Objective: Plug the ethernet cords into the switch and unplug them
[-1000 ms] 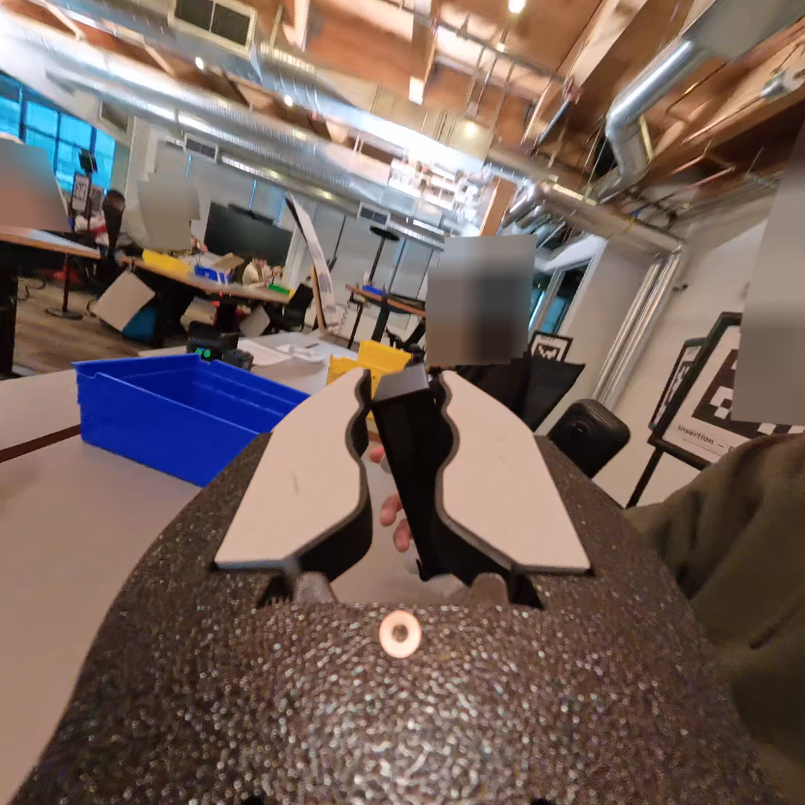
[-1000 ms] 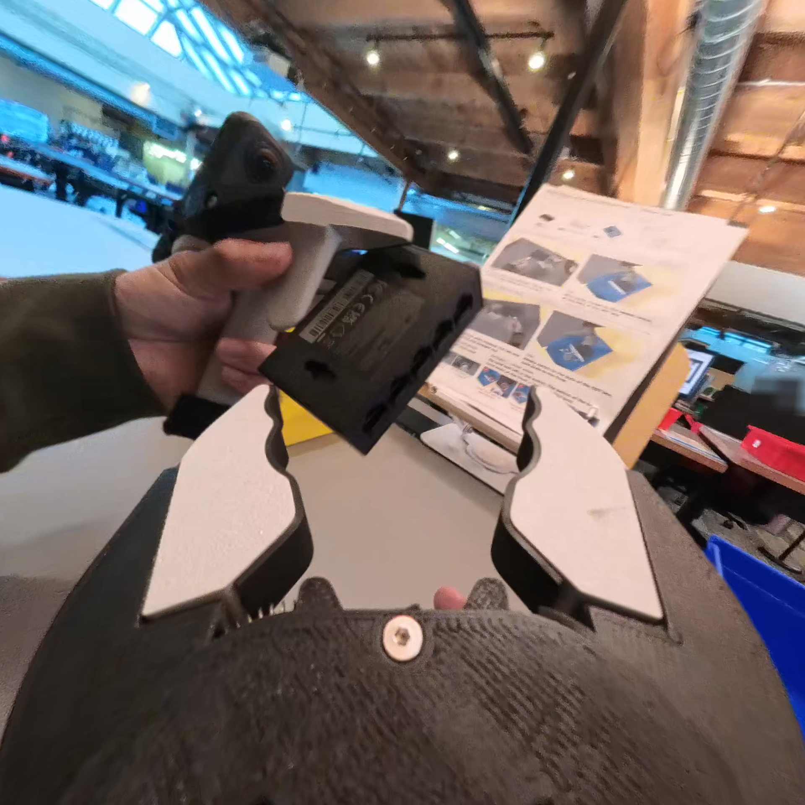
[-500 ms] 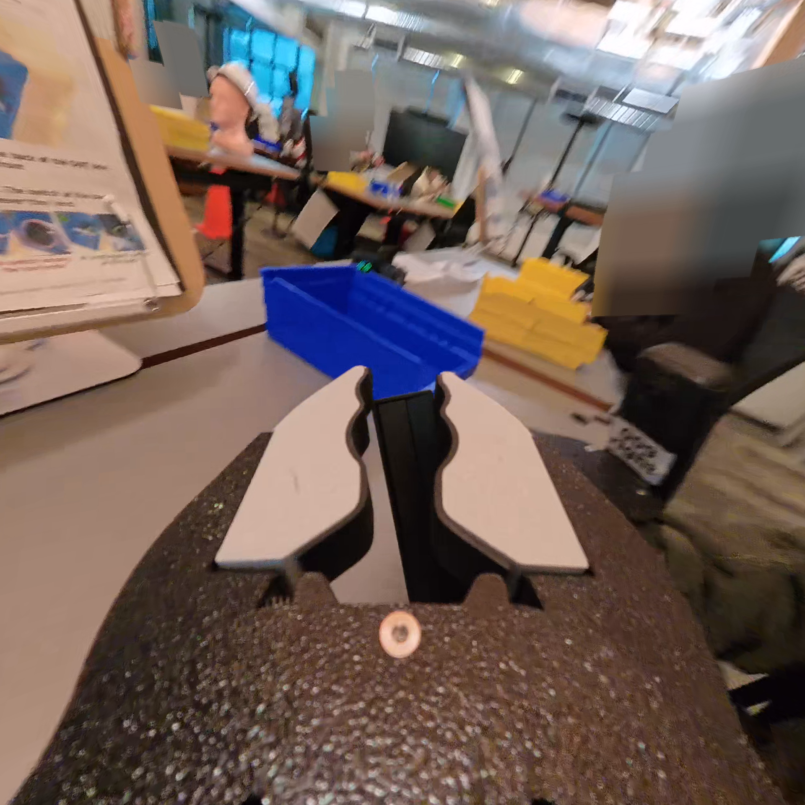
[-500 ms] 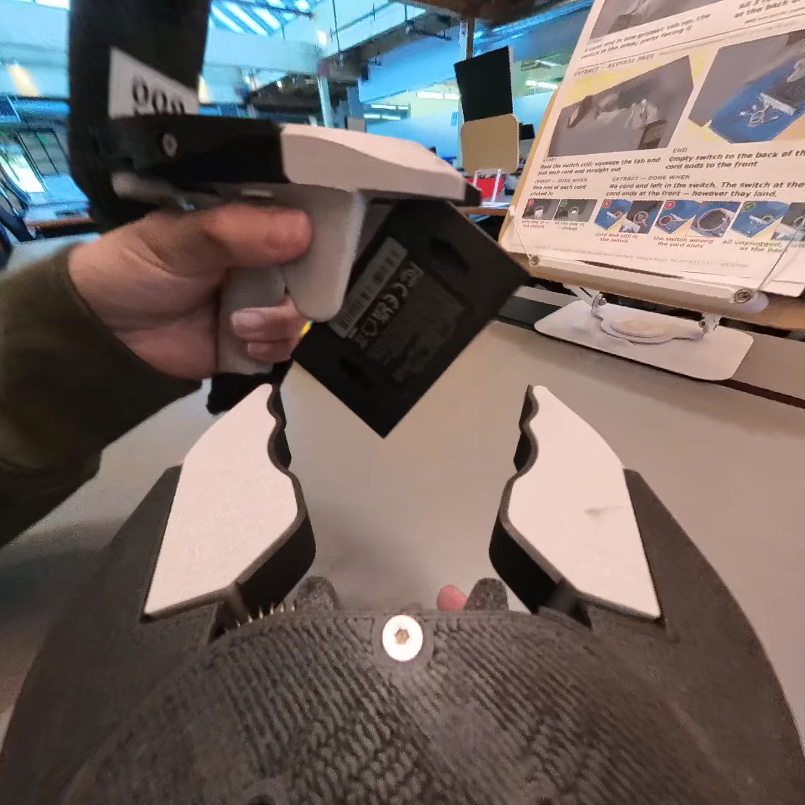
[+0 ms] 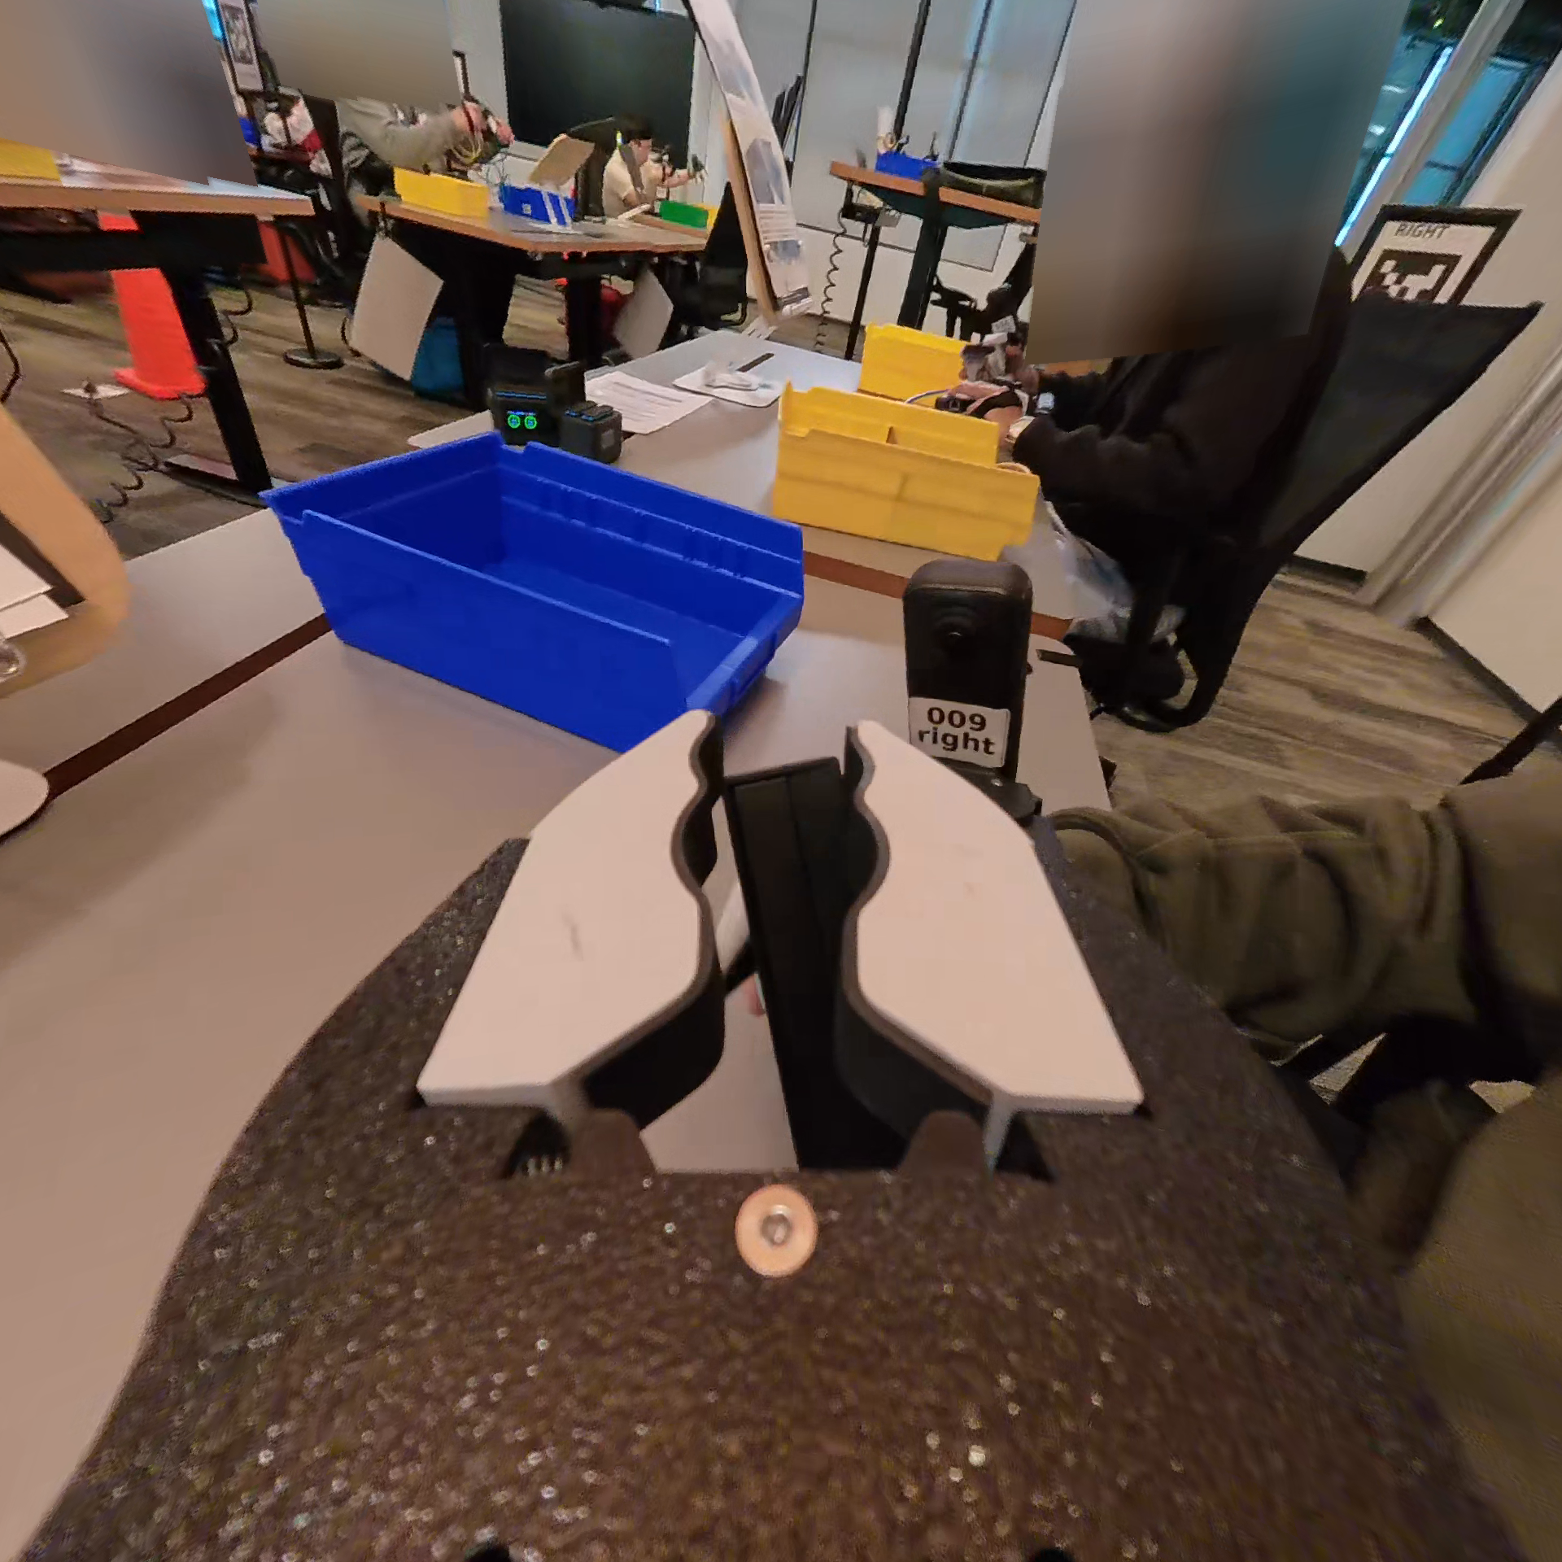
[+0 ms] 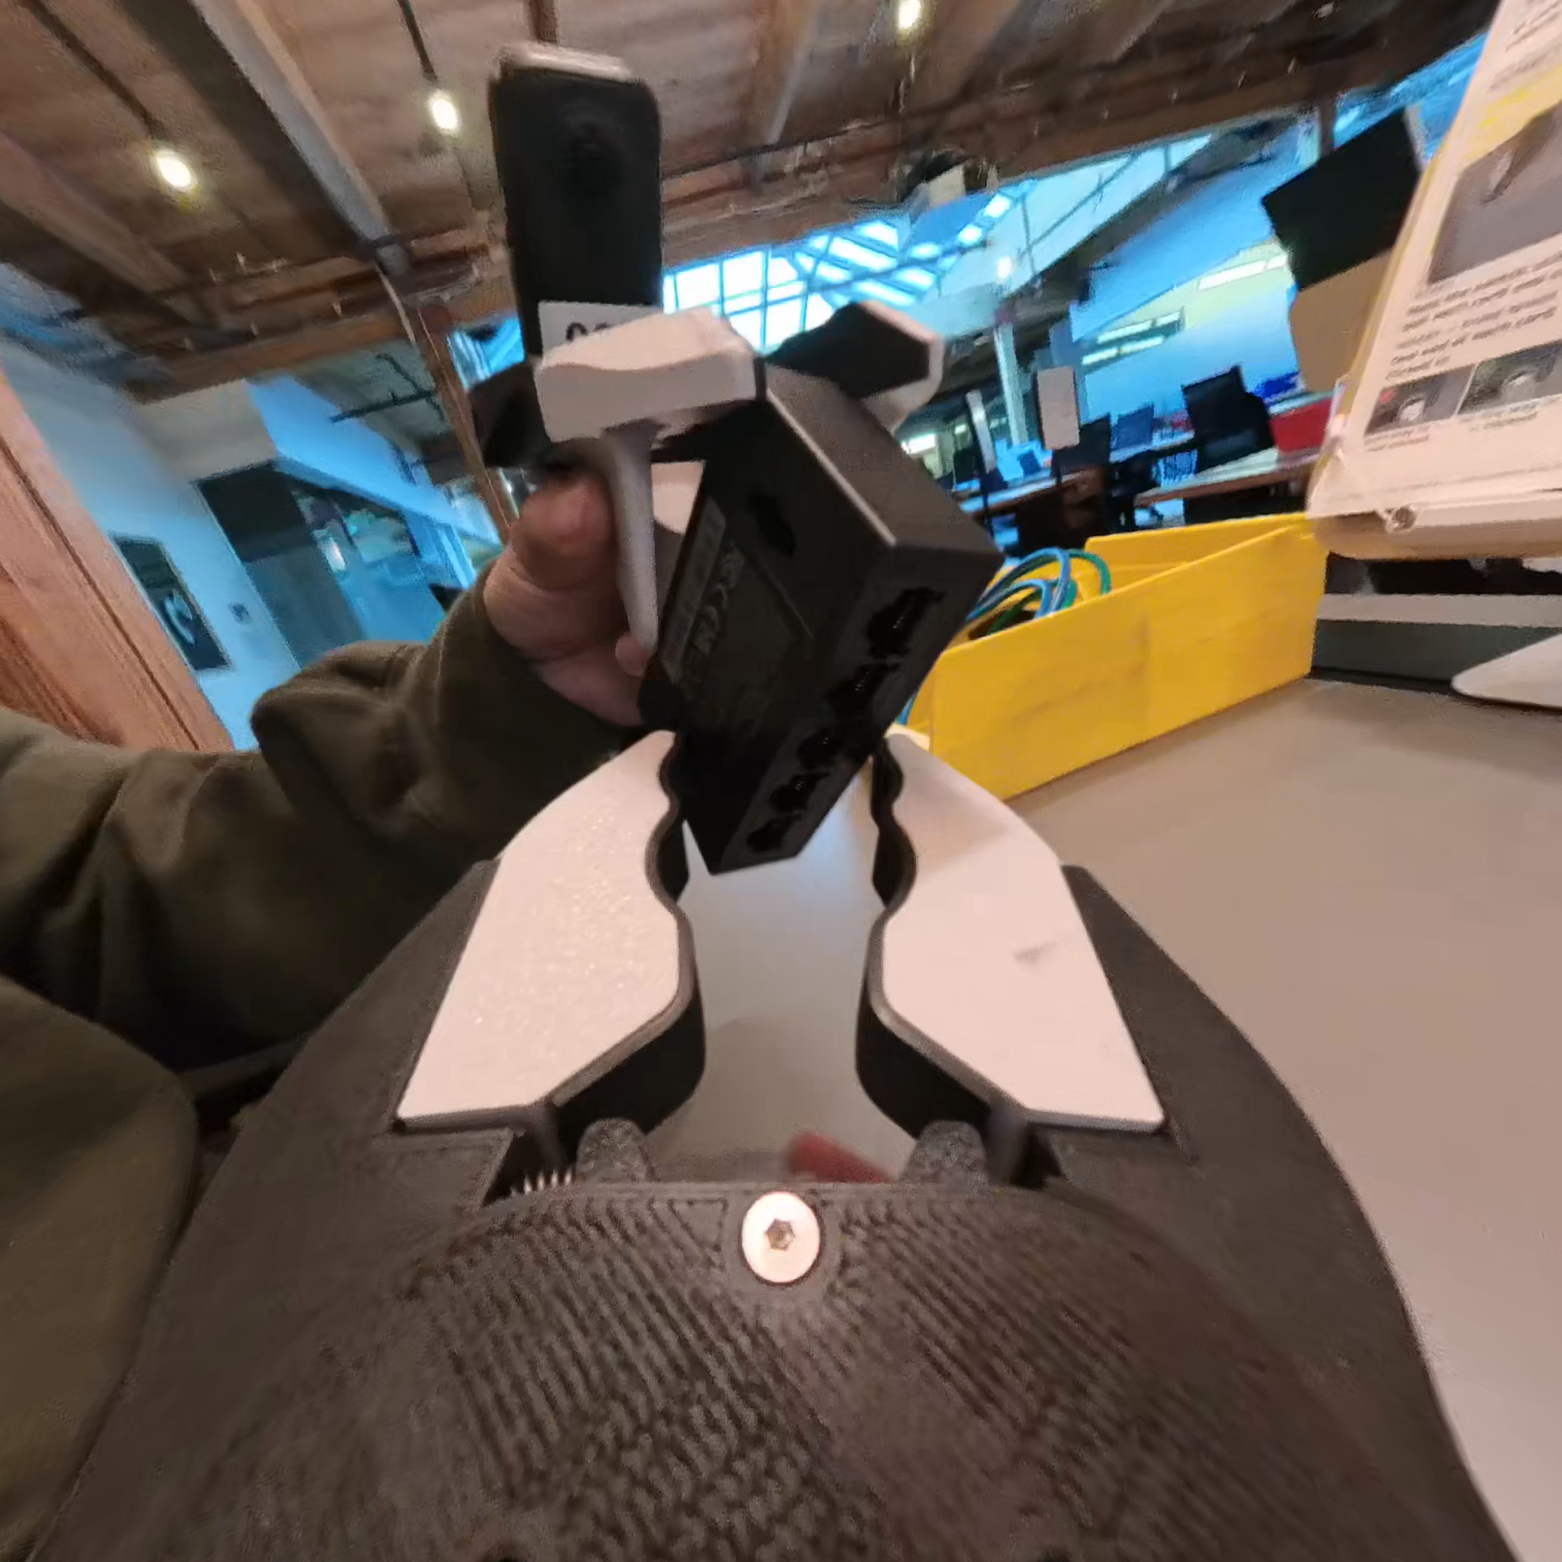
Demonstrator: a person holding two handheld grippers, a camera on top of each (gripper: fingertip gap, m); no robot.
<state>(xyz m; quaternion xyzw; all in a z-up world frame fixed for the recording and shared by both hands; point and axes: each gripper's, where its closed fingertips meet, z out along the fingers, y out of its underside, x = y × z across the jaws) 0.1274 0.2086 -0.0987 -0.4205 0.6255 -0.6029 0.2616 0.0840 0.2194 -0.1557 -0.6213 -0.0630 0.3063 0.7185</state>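
Right gripper [image 6: 778,811] now closer around switch [image 6: 811,625]

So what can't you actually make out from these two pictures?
- Switch ports: left wrist view shows only its thin edge between the left gripper fingers.
- Cords: right wrist view, only loops rise above the yellow bin wall; plugs hidden.
- Whether the right gripper touches the switch: its lower corner overlaps the fingertips, contact unclear.
- Blue bin floor: left wrist view, near wall hides part.
- Poster: cut off by the right edge.
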